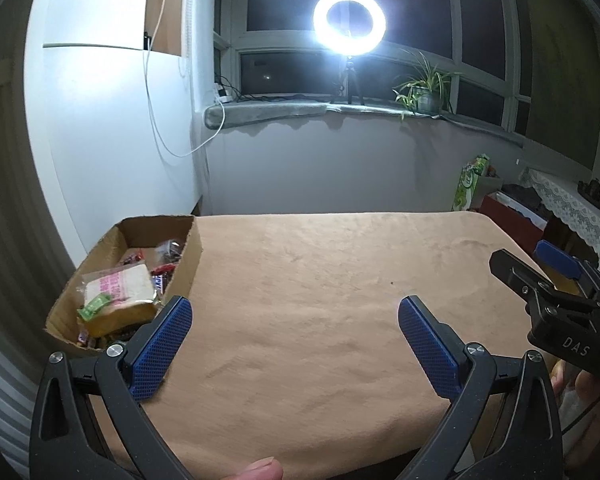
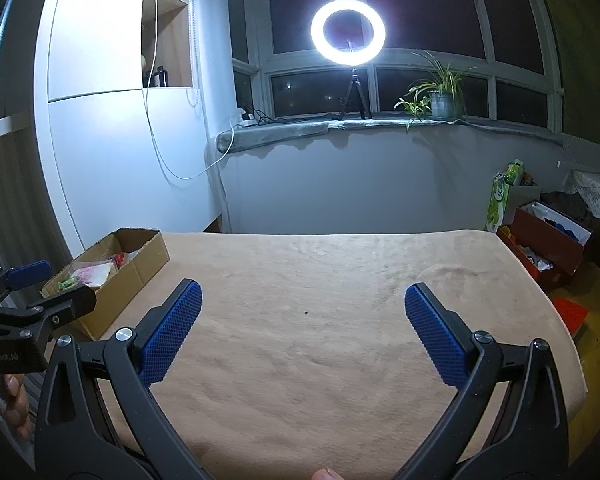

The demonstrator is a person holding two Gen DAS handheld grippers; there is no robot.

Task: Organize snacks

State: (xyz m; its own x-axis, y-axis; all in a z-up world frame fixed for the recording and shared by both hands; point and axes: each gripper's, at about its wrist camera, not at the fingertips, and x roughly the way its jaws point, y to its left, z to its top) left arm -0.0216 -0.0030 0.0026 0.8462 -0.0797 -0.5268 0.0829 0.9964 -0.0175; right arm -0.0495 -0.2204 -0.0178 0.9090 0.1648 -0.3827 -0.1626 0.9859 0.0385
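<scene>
Snacks [image 1: 118,294] sit in cardboard box [image 1: 188,268] at table's [image 1: 320,300] 10 o'clock corner, cloth bare otherwise. Left gripper [image 1: 296,316] & right gripper [image 2: 302,308] both spread wide, empty, hovering at 6. Ring light [image 1: 350,22] w/ plant [image 1: 426,84] on sill at 12.

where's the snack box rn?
The cardboard box sits at the table's far-left corner in both views, against the white cabinet, just ahead of the open left gripper. Snacks are inside.
</scene>
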